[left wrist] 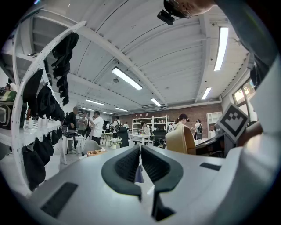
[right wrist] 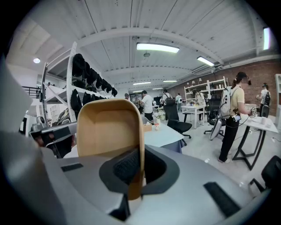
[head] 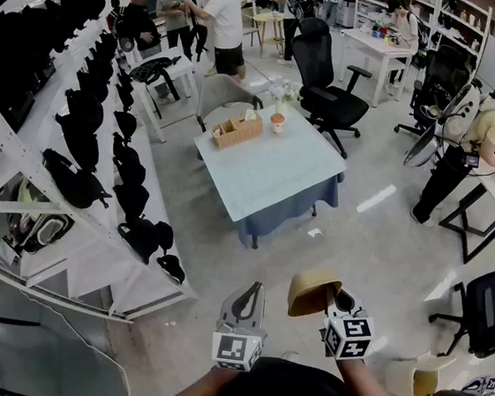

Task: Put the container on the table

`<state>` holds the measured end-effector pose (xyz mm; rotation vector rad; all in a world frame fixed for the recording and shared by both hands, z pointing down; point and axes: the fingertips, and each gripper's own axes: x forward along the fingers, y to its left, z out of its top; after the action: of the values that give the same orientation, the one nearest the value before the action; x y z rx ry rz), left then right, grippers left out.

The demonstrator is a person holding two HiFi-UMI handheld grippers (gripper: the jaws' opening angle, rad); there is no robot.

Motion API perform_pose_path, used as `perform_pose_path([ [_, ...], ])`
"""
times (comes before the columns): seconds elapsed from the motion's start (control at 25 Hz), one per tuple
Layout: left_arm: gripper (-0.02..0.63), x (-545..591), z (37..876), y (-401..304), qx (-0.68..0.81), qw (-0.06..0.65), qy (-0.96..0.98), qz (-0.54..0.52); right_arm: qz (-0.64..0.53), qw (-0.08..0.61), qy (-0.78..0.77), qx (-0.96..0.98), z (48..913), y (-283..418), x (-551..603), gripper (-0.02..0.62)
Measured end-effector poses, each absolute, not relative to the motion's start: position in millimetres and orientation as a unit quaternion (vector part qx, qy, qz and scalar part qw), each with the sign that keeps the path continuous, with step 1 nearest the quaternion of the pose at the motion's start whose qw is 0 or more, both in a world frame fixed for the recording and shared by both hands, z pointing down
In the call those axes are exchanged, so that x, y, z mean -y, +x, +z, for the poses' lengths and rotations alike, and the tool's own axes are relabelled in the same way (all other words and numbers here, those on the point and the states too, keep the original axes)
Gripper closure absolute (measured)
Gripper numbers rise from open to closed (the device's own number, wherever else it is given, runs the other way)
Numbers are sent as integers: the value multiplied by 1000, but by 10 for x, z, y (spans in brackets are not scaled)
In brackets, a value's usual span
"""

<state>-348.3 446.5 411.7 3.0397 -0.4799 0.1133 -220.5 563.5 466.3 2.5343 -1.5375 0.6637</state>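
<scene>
A tan open container (head: 311,290) hangs in the air, low in the head view, well short of the table. My right gripper (head: 329,301) is shut on its side wall; in the right gripper view the container (right wrist: 109,127) stands upright and the jaws (right wrist: 141,154) pinch its right edge. Beside it on the left, my left gripper (head: 254,291) is shut with nothing in it, and its pads meet in the left gripper view (left wrist: 140,154). That view also shows the container (left wrist: 179,139) off to the right. The table (head: 277,174), under a light blue cloth, stands ahead across the floor.
A wooden box (head: 236,130) and a small flower pot (head: 277,122) sit at the table's far end. A white rack of black bags (head: 86,130) runs along the left. A black office chair (head: 327,82) stands behind the table. A person (head: 466,147) stands at the right.
</scene>
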Motion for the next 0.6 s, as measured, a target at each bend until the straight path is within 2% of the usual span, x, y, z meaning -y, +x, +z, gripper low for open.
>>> perform_pose_path([
  [0.6,591,-4806,4312,-3511,154,46,985,61,241,15,833,497,4906,-2206,-6060,595],
])
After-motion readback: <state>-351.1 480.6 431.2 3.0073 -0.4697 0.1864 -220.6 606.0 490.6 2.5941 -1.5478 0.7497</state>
